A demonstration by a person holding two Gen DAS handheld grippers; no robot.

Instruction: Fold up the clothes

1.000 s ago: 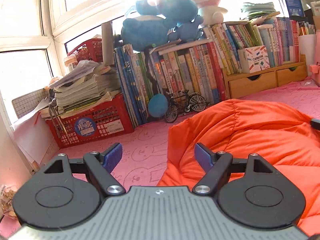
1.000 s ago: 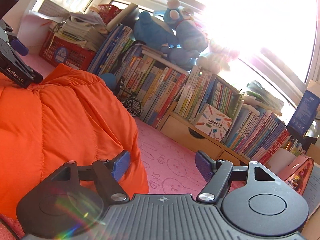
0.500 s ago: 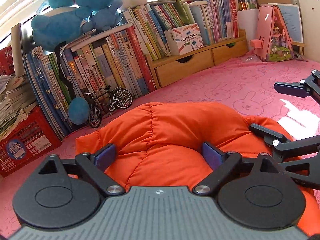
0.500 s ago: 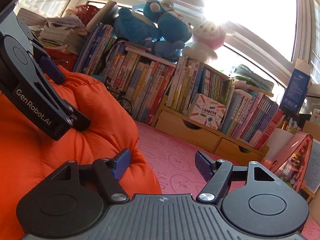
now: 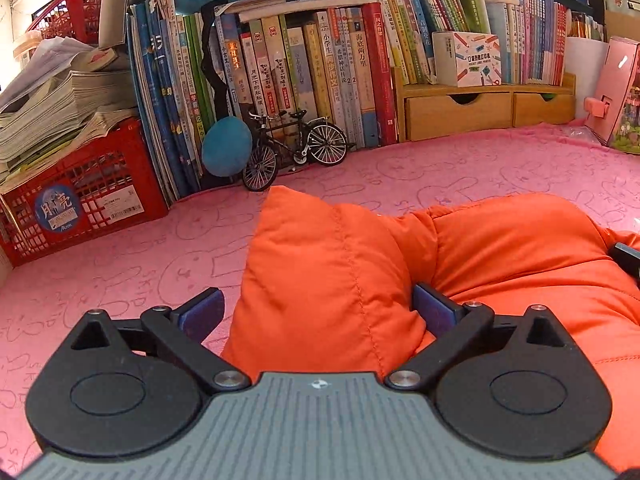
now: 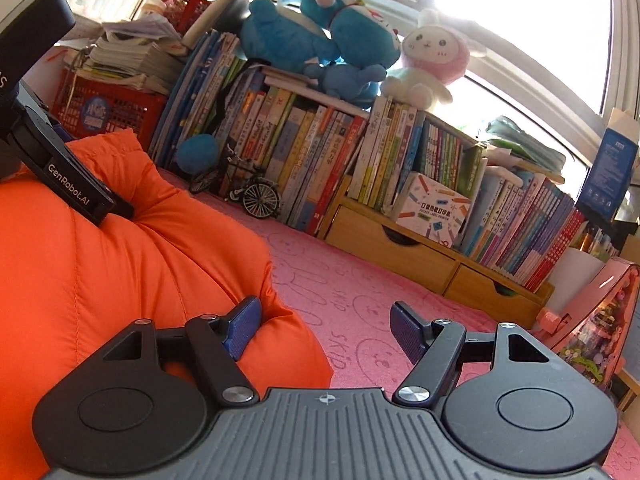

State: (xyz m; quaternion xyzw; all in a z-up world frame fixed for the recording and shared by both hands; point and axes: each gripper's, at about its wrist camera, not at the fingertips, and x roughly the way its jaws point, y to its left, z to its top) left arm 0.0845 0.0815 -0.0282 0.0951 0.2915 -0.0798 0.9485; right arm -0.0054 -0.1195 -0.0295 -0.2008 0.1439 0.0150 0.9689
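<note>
Orange puffer jacket (image 5: 400,264) lies bunched on the pink bench (image 5: 120,264). Left gripper (image 5: 316,312) jaws spread wide, a raised fold between them, only the right pad touching. Right gripper (image 6: 324,328) jaws open, jacket at 9 o'clock. Only the right view shows the plush toys (image 6: 340,44); model bicycle (image 5: 294,148) at 12 o'clock.

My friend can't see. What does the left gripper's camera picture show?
The open left gripper has a puffy fold of an orange jacket between its fingers, on a pink cloth. Behind stand books and a toy bicycle.
</note>
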